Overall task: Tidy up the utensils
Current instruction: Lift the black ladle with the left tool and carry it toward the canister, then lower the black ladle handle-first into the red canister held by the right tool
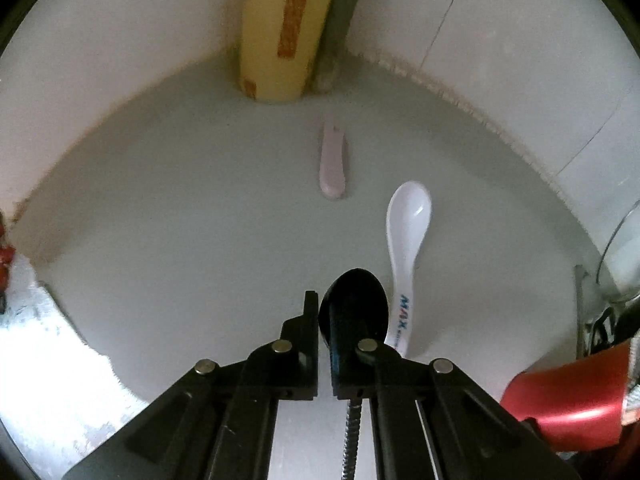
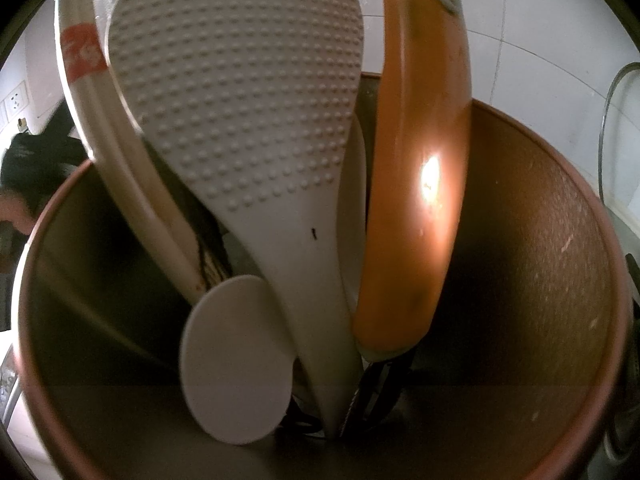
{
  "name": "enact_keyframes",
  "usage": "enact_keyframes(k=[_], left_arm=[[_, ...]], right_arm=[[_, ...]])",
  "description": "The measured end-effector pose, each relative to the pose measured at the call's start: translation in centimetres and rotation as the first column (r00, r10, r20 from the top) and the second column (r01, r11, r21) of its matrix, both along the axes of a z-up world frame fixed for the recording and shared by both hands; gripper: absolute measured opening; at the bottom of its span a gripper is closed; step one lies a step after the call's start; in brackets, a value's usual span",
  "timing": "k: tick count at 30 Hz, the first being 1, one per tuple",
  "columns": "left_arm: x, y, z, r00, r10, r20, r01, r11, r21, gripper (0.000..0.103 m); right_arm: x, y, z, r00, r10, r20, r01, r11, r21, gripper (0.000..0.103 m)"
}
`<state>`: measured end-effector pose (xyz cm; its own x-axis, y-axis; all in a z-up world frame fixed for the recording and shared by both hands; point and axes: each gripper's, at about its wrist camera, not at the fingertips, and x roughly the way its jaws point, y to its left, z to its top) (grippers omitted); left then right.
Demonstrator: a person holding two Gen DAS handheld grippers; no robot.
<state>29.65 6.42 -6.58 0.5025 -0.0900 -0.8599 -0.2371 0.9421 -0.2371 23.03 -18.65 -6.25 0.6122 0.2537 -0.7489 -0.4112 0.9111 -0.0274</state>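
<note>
In the left wrist view my left gripper [image 1: 320, 310] is shut on a black spoon [image 1: 356, 304], whose bowl sticks up past the fingertips, above a pale grey counter [image 1: 180, 220]. A white spoon [image 1: 408, 232] with blue lettering lies on the counter just to the right of it. A small pink utensil [image 1: 333, 164] lies farther off. The right wrist view looks into a reddish-brown holder [image 2: 540, 240] with a dimpled white rice paddle [image 2: 240, 112], an orange handle [image 2: 420, 180] and a white round-ended utensil [image 2: 236, 360]. The right gripper's fingers are hidden.
A yellow roll with orange patches [image 1: 280, 28] stands in the far corner against white tiled walls. A glass jar [image 1: 620, 248] and the red holder [image 1: 568, 400] are at the right. A white handle with a red label [image 2: 84, 52] also leans in the holder.
</note>
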Motion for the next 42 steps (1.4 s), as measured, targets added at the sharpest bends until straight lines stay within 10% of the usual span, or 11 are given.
enact_keyframes(k=[10,23,32,42], left_arm=[[-6.0,-2.3,11.3,0.956,-0.041,0.291,0.014,0.995,0.094,0.004],[-10.7,-10.1,27.5,0.741,-0.272,0.614,0.127,0.955,0.269,0.003],[-11.7,-13.9,30.3,0.667,-0.374,0.645,0.247,0.927,0.282,0.003],[-11.3,-17.9,29.2,0.648,-0.450,0.615,0.331,0.893,0.304,0.003]], right_arm=[[-0.2,0.3,0.1,1.000,0.006,-0.001,-0.006,1.000,-0.001,0.091],[-0.2,0.2,0.1,1.000,0.006,-0.003,-0.006,1.000,-0.001,0.090],[-0.2,0.2,0.1,1.000,0.008,-0.003,-0.008,1.000,-0.001,0.091],[-0.3,0.4,0.1,1.000,0.006,-0.002,-0.006,1.000,-0.001,0.091]])
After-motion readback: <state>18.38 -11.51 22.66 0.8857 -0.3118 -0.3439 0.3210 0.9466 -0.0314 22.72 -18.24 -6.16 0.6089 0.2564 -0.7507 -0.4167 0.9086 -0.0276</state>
